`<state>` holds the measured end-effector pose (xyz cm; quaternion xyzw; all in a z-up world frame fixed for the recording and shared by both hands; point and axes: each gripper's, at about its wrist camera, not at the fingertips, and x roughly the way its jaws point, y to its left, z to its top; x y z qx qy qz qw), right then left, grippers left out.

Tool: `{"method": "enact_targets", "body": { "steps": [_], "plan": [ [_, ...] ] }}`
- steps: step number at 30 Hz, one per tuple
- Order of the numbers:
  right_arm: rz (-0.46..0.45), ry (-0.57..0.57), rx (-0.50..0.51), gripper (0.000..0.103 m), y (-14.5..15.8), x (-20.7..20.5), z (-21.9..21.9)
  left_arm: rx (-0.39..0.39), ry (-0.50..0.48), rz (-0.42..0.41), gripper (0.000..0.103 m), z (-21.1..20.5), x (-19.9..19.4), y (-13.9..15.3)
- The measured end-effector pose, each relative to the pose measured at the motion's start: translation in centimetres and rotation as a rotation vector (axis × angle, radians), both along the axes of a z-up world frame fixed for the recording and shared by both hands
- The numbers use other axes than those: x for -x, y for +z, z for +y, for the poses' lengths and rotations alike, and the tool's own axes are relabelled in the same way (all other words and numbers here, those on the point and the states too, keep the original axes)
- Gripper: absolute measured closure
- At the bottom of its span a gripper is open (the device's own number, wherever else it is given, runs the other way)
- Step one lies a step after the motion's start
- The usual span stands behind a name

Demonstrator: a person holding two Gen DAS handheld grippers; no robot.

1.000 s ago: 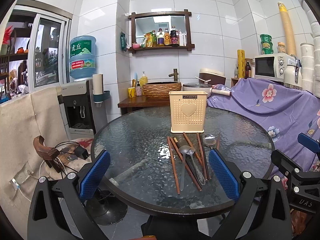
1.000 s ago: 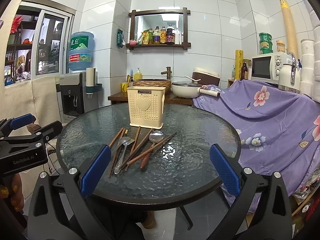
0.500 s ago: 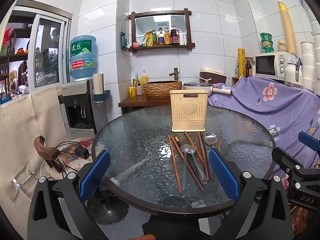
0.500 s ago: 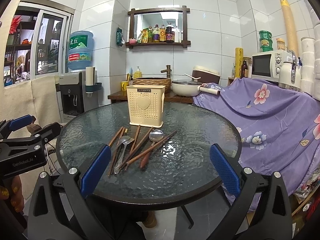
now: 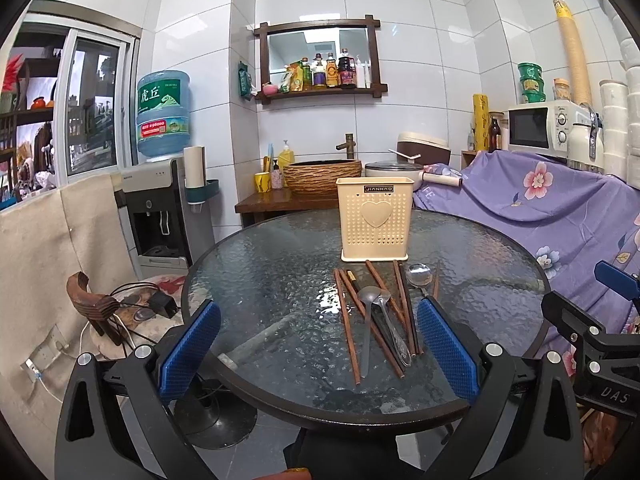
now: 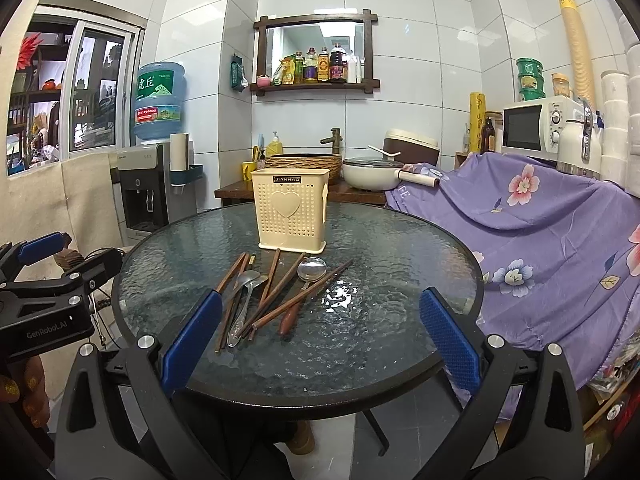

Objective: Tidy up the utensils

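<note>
A cream perforated utensil holder [image 5: 375, 219] with a heart on its front stands upright on the round glass table [image 5: 280, 280]; it also shows in the right wrist view [image 6: 291, 214]. In front of it lie several brown chopsticks [image 5: 346, 320], a metal spoon [image 5: 367, 320] and a second spoon [image 5: 419, 275] in a loose pile. The pile shows in the right wrist view as chopsticks [image 6: 296, 300] and spoons [image 6: 244, 300]. My left gripper [image 5: 318, 344] is open and empty at the table's near edge. My right gripper [image 6: 320, 336] is open and empty, also short of the pile.
A purple floral cloth [image 5: 552, 208] covers furniture to the right. A water dispenser [image 5: 160, 208] stands at the left. Behind the table is a wooden counter with a woven basin [image 5: 322, 176] and a pot [image 6: 372, 174]. A microwave [image 5: 544, 128] sits at far right.
Both grippers have drifted slightly; the views shift a little and the table looks marginally closer. The utensils and holder have not moved.
</note>
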<state>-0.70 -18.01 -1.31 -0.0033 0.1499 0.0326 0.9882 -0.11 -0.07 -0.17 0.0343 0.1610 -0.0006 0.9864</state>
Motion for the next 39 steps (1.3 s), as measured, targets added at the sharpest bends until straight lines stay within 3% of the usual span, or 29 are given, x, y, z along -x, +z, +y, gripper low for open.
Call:
{"method": "enact_targets", "body": {
  "steps": [39],
  "plan": [
    [0.03,0.002,0.008,0.006,-0.3,-1.2,0.2,0.022,0.007,0.039,0.006,0.9,-0.9,-0.8]
  ]
}}
